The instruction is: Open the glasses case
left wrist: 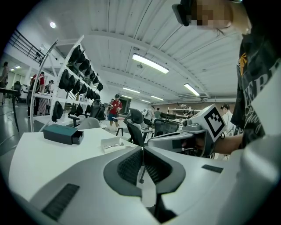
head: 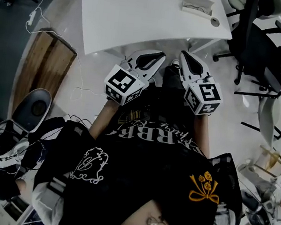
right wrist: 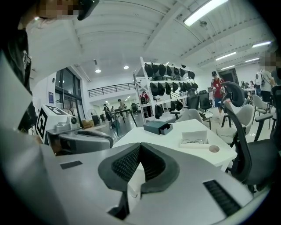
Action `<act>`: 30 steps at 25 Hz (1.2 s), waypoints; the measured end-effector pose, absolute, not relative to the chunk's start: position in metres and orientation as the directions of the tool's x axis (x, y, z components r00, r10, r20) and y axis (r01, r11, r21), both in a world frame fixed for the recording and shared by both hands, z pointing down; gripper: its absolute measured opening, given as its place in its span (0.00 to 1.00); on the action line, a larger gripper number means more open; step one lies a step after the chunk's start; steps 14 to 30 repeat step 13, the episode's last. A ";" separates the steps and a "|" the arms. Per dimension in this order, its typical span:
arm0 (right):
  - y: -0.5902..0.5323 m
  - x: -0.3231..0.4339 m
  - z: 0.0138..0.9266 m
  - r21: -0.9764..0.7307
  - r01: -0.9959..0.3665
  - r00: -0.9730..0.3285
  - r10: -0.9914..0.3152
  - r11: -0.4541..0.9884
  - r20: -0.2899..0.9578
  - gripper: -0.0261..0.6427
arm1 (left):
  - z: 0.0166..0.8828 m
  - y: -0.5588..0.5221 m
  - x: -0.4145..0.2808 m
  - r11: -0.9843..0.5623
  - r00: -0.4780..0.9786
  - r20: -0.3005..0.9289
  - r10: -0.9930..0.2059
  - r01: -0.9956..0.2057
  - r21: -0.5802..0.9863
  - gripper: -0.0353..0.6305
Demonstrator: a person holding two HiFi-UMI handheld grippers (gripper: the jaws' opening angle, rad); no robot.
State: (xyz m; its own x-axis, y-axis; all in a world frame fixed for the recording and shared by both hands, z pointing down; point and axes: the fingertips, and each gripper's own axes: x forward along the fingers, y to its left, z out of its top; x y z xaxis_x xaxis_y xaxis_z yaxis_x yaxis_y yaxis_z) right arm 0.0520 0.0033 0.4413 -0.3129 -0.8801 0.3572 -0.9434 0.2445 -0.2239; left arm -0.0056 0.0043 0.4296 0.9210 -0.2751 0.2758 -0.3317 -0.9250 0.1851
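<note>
A white table [head: 140, 19] stands in front of me. Near its right corner lies a shallow white tray [head: 197, 4] with a pair of thin-framed glasses in it. It also shows in the left gripper view as the tray [left wrist: 115, 143] and in the right gripper view as the tray [right wrist: 194, 138]. Farther back rests a dark teal box-like case [left wrist: 61, 133], also seen as the case [right wrist: 157, 127]. My left gripper [head: 161, 55] and right gripper [head: 182, 53] hover side by side short of the table's near edge. Both are shut with nothing between the pads, well away from the case.
A round hole [head: 215, 22] sits in the table's right corner. Black office chairs [head: 266, 53] crowd the right side. A wooden board [head: 45, 64] lies on the floor at left. A rack of black bags [left wrist: 79, 74] stands behind the table, with people farther back.
</note>
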 end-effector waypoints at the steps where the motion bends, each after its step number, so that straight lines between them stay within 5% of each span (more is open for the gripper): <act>1: 0.003 0.051 0.441 -0.221 -0.943 -0.315 -0.879 0.247 0.359 0.06 | 0.430 0.004 -0.007 -0.924 0.920 0.276 -0.277 -0.334 0.184 0.10; 30: 0.008 0.035 0.441 -0.200 -0.946 -0.313 -0.873 0.254 0.373 0.06 | 0.430 0.006 -0.030 -0.914 0.913 0.265 -0.309 -0.362 0.184 0.10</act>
